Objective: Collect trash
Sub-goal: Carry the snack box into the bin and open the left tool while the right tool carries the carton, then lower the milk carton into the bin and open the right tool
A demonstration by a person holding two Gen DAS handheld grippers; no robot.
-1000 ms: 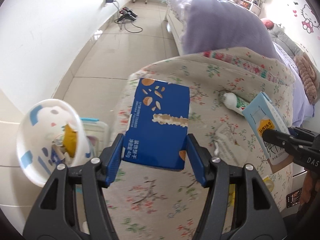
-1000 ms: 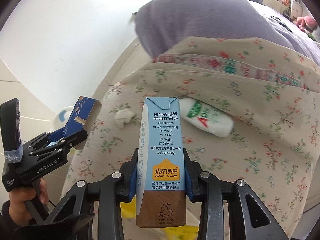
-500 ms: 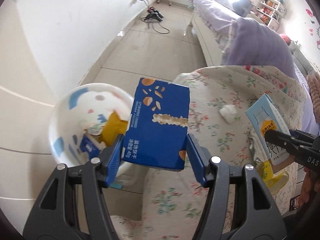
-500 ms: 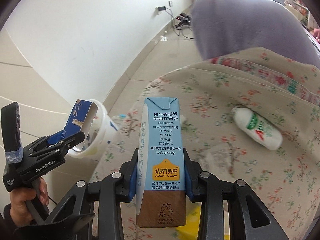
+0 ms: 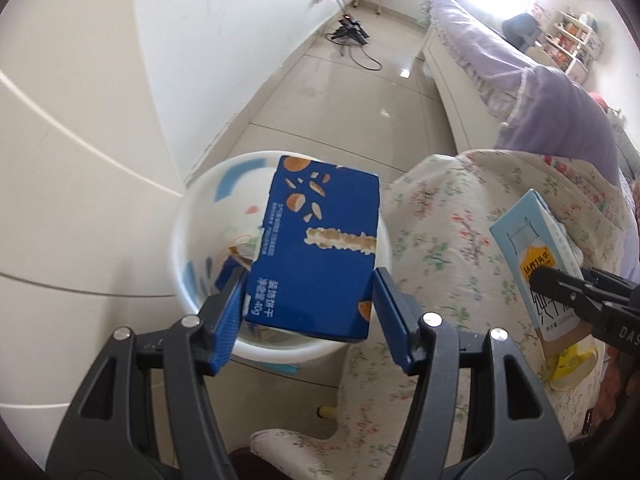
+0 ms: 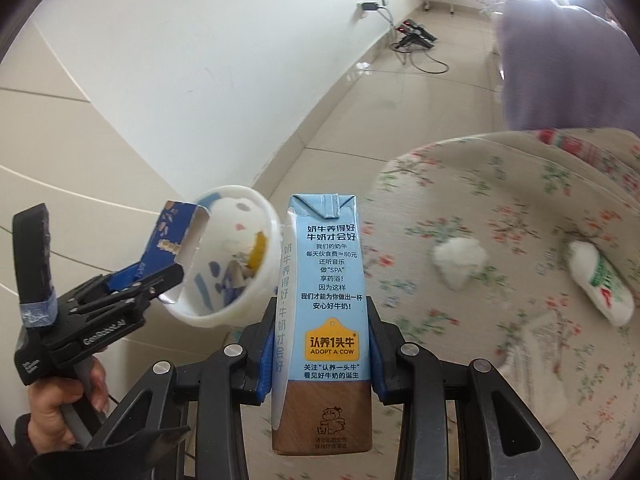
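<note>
My left gripper is shut on a dark blue biscuit box and holds it over the mouth of a white trash bin with blue marks; the bin holds several scraps. The bin and the left gripper with the box also show in the right wrist view. My right gripper is shut on a light blue milk carton, upright, just right of the bin. The carton shows in the left wrist view.
A floral-covered surface lies to the right, with a crumpled white tissue and a white drink bottle on it. A yellow wrapper lies near its front. A white wall is left; a purple bed is behind.
Both grippers swung left from the floral surface toward the bin. The blue box now hangs over the bin's mouth, and the milk carton has come close beside it.
</note>
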